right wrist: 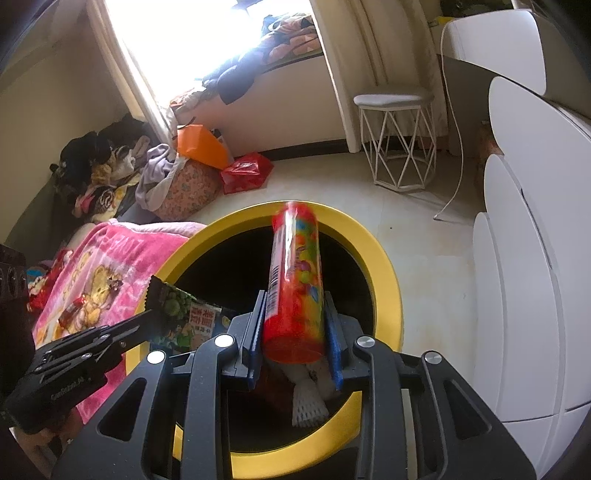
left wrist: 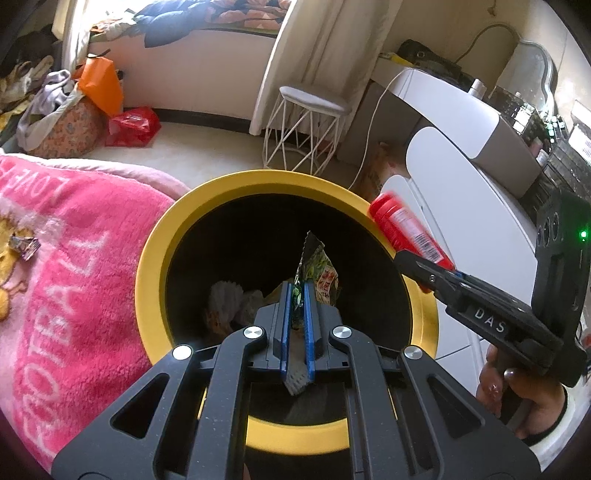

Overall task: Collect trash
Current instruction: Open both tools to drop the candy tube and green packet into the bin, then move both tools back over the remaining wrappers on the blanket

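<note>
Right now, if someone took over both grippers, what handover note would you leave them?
Left gripper: shut on a green snack wrapper, held over the bin's opening.
Right gripper: shut on a red candy tube, also above the yellow-rimmed bin.
Done: white foam netting and other scraps already lie inside the bin.
Left: release both pieces into the bin; then fetch the small wrapper on the pink blanket.

Daylight pours in from the window (right wrist: 207, 33), which is blown out to pure white in the right wrist view. The floor (right wrist: 321, 181) is evenly lit. The inside of the bin (left wrist: 258, 229) is nearly black. Fisheye distortion bends the edges, with dark corners. The red tube (right wrist: 295, 273) looks slightly motion-blurred at its far end.
</note>
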Demonstrator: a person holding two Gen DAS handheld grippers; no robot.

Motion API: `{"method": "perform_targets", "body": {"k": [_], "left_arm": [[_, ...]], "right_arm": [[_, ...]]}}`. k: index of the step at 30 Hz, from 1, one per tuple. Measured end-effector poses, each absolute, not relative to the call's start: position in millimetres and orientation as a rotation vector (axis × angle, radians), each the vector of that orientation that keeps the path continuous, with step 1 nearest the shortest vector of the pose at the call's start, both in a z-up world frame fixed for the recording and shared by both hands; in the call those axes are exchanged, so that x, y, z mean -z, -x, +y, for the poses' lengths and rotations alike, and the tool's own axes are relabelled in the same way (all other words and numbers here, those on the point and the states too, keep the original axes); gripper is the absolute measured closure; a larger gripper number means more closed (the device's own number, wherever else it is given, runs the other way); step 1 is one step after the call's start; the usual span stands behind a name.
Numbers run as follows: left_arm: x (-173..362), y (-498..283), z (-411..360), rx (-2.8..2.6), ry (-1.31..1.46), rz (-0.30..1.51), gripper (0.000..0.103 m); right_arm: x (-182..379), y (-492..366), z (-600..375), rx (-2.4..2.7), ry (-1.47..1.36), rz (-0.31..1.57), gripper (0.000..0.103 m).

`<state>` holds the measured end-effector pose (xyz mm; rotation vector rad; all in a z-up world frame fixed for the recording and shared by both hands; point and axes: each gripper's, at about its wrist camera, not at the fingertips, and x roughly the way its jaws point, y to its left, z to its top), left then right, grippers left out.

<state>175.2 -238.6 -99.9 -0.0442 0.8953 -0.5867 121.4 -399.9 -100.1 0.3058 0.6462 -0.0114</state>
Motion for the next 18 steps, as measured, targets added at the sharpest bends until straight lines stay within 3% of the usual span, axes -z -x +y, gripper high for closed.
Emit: {"method": "perform_targets", "body": {"k": [2, 4, 6, 9, 13, 18], "left_arm": [[99.2, -175.8, -238.2, 0.58, 0.04, 0.89, 0.085], [98.4, -176.5, -236.3, 0.565, 0.045, 0.887, 0.059], [97.1, -175.7, -232.8, 0.559, 0.056, 0.882, 0.05], [92.6, -172.3, -226.6, 0.539, 0.064, 0.862, 0.019], [85.0, -166.1, -216.1, 0.513, 0.071, 0.829, 0.011], [70.4, -159.5, -202.9, 0.488, 0.076, 0.779, 0.011]], "right_arm": [[98.8, -119.8, -401.2, 0.021, -0.307, 0.641, 0.067], [96.3, -117.3, -403.4, 0.025, -0.32, 0.628, 0.057], [93.7, -115.9, -405.5, 0.028, -0.327, 0.62, 0.056], [89.1, -114.0, -405.2, 0.033, -0.317, 0.613, 0.055], [83.4, -111.8, -399.9, 0.029, -0.301, 0.601, 0.051], [74.0, -108.4, -388.1, 0.012, -0.266, 0.579, 0.048]]}}
